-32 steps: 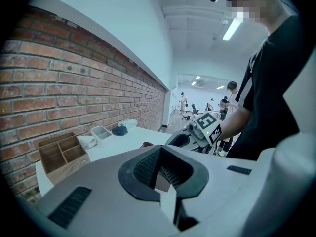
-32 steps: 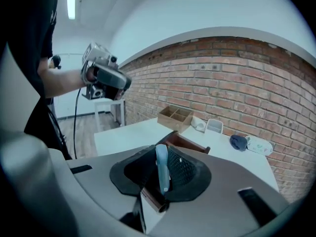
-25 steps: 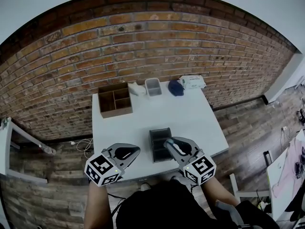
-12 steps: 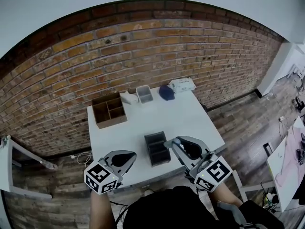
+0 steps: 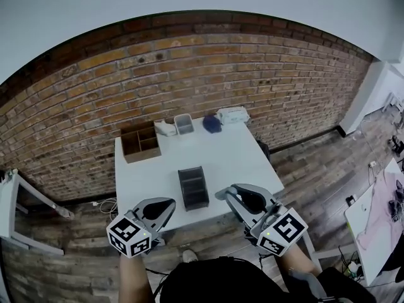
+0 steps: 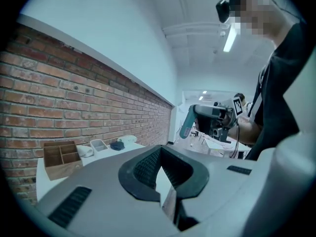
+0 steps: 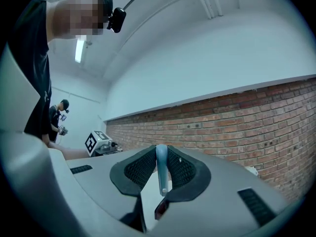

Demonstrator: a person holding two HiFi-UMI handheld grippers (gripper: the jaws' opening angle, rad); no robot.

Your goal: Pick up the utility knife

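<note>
Right gripper (image 7: 160, 158) is closed part-way on the utility knife (image 7: 162, 179), which is held up off the white table (image 5: 240, 156) on your right side. Left gripper (image 6: 159, 172) has its jaws apart with nothing in them. The knife looks light and stiff, with a smooth plastic body likely to pivot in the pads. Grip mid-handle, clear of the blade. Only a slim blue edge shows between the pads; blade end and whether it's retracted can't be made out.
</note>
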